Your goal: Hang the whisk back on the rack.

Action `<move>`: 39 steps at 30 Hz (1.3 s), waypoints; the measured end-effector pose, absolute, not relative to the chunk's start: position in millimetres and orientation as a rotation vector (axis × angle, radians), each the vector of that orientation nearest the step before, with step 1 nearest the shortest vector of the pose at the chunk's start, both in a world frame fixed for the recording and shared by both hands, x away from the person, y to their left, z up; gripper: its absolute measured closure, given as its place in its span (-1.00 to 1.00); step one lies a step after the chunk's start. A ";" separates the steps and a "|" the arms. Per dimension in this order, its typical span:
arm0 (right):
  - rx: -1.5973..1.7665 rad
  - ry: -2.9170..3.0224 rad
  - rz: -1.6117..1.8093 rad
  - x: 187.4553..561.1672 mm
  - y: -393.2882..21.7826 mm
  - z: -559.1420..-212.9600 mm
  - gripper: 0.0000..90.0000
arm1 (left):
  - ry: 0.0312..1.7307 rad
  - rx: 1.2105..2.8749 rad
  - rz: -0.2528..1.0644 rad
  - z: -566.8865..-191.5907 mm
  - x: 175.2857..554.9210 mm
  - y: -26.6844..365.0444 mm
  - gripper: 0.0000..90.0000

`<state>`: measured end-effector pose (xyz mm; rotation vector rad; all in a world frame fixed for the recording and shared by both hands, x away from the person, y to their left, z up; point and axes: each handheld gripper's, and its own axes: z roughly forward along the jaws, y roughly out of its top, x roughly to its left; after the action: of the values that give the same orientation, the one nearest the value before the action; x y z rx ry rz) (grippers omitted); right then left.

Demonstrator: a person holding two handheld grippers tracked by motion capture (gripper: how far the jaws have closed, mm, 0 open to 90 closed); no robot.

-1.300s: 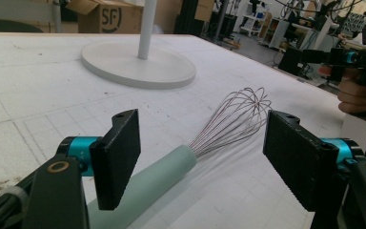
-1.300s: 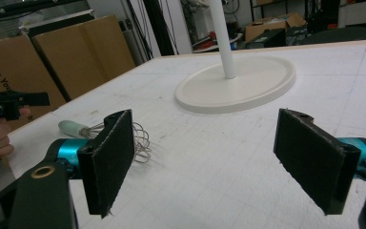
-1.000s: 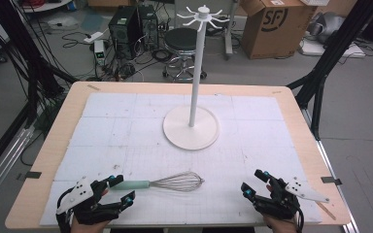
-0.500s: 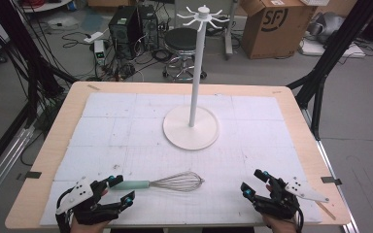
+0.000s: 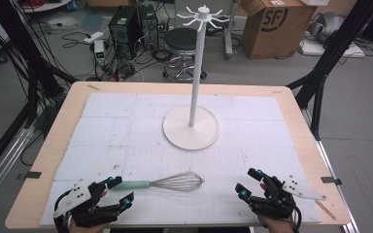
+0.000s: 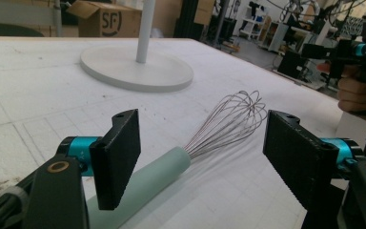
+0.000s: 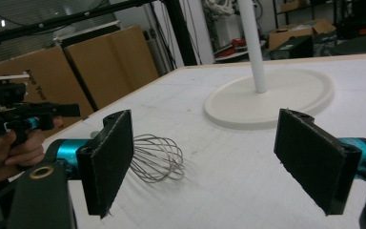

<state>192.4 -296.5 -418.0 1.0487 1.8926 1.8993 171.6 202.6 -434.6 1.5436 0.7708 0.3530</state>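
The bench (image 5: 48, 160) carries a white gridded mat (image 5: 126, 141) over most of its top. On the mat, toward the far middle, stands a white hook stand (image 5: 193, 82), a tall pole on a round base with hooks at its crown. Near the front edge lies the whisk (image 5: 160, 183), flat on the mat, its pale green handle pointing to the person's left and its wire head to the right. The left gripper (image 5: 115, 191) sits at the front left corner with its jaws wide apart and empty, the handle end lying between them but untouched by either pad. The right gripper (image 5: 249, 183) rests at the front right, jaws likewise wide and empty, just clear of the wire head. The step in hand looks like the approach to pick up the whisk. Next, the left jaws would need to close squarely on the handle, then lift it toward the stand's hooks
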 end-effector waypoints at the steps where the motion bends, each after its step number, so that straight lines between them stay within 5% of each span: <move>1: 1.032 1.914 1.894 194.0 -293.6 -414.9 -0.55 | 0.767 1.553 0.354 -434.9 170.5 202.9 -0.35; 11: 0.925 2.069 1.899 221.6 -247.0 -385.9 -0.64 | 0.787 1.551 0.363 -436.2 165.9 211.6 -0.35; 14: 0.866 2.174 1.887 242.0 -223.3 -373.6 -0.45 | 0.789 1.556 0.354 -437.2 166.4 211.7 -0.35; 21: 0.720 2.378 1.813 271.0 -177.7 -355.4 -0.42 | 0.786 1.561 0.346 -438.0 166.5 209.9 -0.36; 39: 0.414 2.722 1.559 297.4 -83.5 -362.6 -0.25 | 0.766 1.543 0.307 -435.0 167.8 209.5 -0.37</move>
<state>297.4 -83.5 -362.6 0.4144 2.7219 1.5589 167.8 209.5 -435.0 1.5434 0.7661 0.3075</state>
